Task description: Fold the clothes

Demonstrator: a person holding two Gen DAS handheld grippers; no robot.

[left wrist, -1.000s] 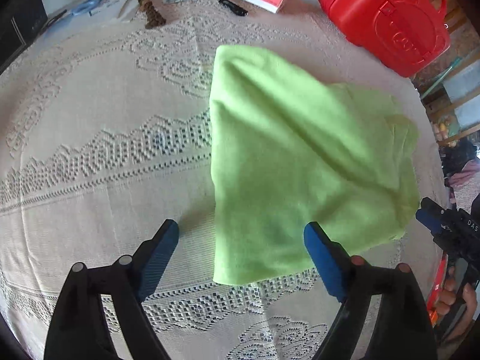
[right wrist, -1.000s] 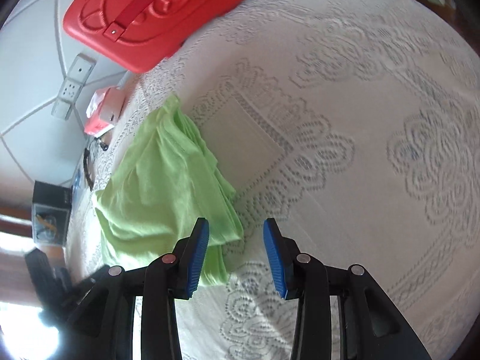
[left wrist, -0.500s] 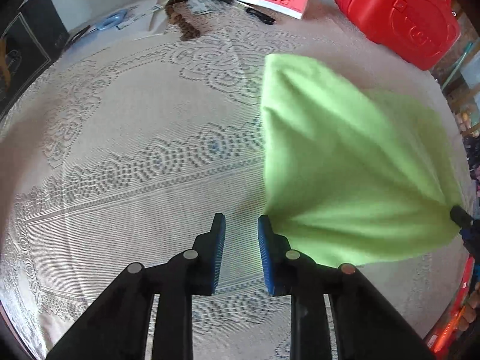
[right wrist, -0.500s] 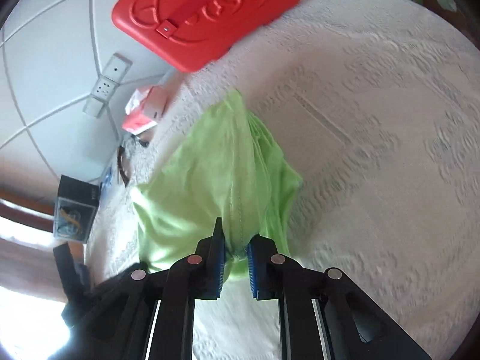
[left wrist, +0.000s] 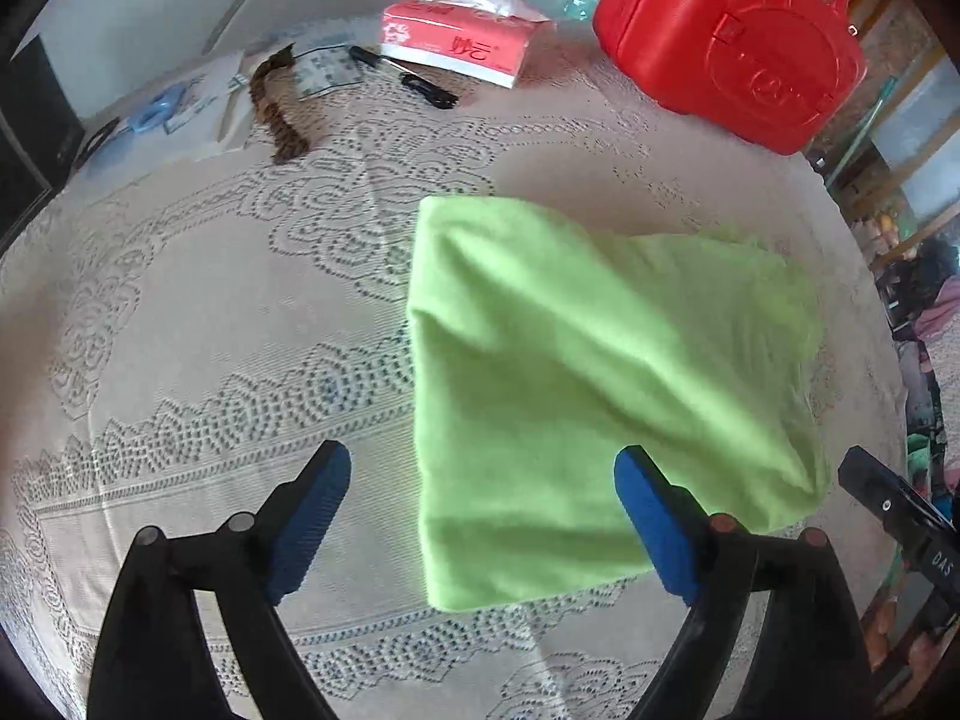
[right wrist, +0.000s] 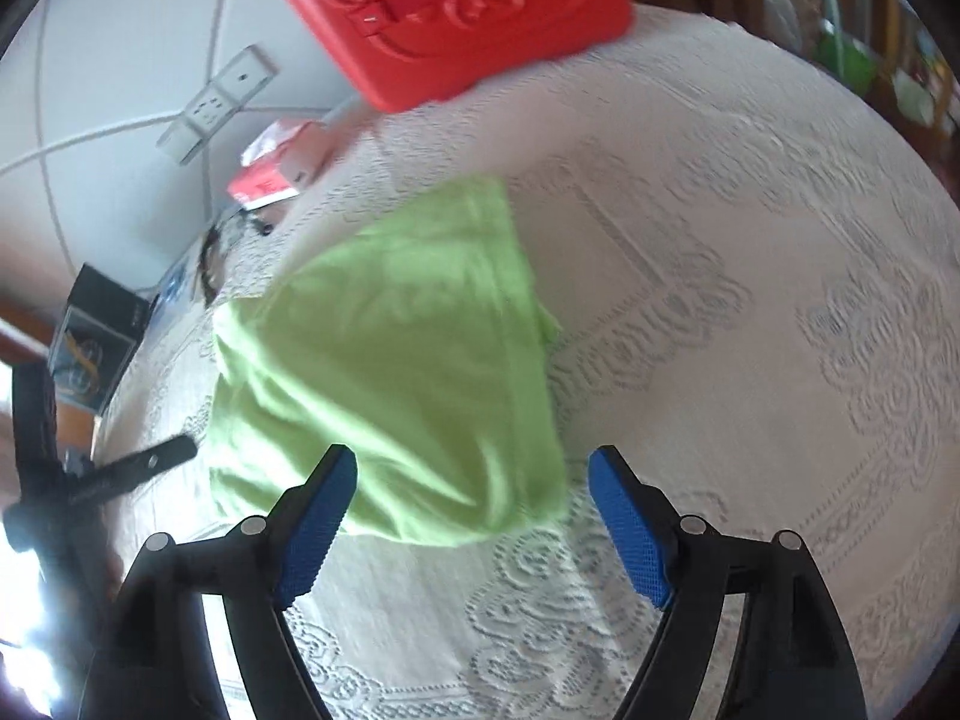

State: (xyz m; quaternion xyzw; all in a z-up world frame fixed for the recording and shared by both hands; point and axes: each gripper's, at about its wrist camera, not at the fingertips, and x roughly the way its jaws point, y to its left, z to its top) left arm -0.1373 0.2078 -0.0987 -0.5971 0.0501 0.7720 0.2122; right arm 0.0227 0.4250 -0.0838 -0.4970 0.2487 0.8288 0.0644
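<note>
A lime-green cloth, folded into a thick rectangle, lies on the white lace tablecloth. My left gripper hovers over its near left corner, jaws opening wide, blue pads clear of the fabric. In the right wrist view the same green cloth lies below my right gripper, whose jaws are opening too, with the cloth's near edge between the pads but not pressed. The right gripper's black frame shows at the left wrist view's right edge.
A red plastic case stands at the far right of the table. A red tissue box, a black pen, a brown braided item and papers lie along the far edge. A black box sits by the wall.
Half a second ago both grippers were nearly shut, the right one pinching the cloth's edge. Both have sprung wide and let go, and the cloth has settled flat again.
</note>
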